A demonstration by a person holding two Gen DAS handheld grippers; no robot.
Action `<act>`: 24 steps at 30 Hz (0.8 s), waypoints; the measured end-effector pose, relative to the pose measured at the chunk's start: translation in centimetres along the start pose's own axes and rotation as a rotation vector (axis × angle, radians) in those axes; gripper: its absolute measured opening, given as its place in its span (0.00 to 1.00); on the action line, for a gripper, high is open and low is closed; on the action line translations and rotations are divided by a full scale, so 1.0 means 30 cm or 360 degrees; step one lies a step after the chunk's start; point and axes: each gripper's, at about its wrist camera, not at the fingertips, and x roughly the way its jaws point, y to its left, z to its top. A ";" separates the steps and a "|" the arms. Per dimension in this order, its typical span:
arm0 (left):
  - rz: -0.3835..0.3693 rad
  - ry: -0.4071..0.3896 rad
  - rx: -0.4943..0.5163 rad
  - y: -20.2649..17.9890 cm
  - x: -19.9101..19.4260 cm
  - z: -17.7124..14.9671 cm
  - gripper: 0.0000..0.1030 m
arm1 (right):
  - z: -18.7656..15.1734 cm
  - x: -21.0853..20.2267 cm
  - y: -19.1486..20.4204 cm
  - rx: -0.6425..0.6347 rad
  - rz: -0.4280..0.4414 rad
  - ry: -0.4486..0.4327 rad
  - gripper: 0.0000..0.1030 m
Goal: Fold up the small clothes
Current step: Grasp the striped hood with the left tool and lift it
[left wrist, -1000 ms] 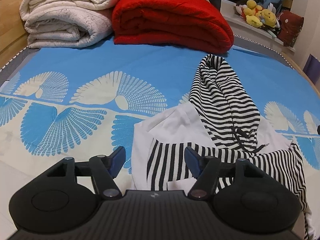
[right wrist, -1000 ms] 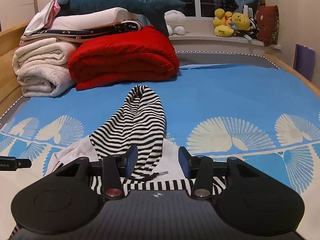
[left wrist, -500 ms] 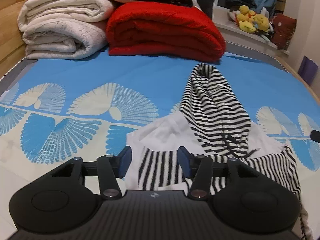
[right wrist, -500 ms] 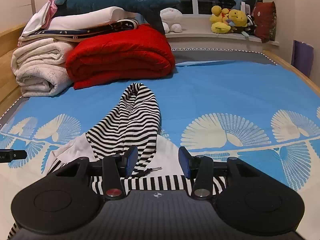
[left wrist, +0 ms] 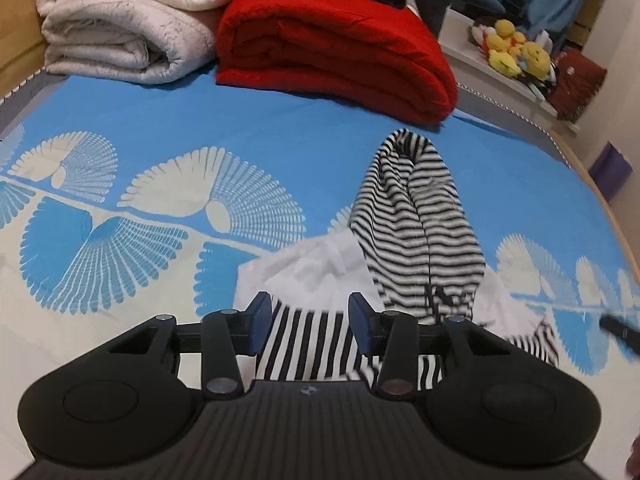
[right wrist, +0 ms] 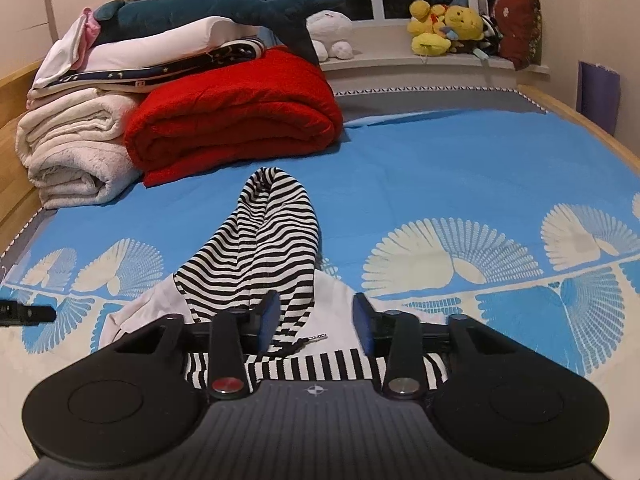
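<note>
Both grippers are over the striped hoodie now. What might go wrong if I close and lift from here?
1. The left gripper, whose fingers have just been closing, frames only the striped front panel; it may pinch one layer of the hoodie and leave the rest behind.
2. The drawstring lies between the right gripper fingers, also closing; it could snag or be gripped instead of fabric.
3. The hood lies stretched out and may drag crooked.

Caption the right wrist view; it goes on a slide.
Right gripper, fingers closing but apart, over a striped hoodie on a blue bedsheet, folded red blanket behind.
</note>
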 end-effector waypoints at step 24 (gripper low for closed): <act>0.0026 0.0290 -0.0146 -0.281 0.863 0.417 0.43 | 0.022 0.119 -0.080 0.0328 -0.0042 0.0233 0.11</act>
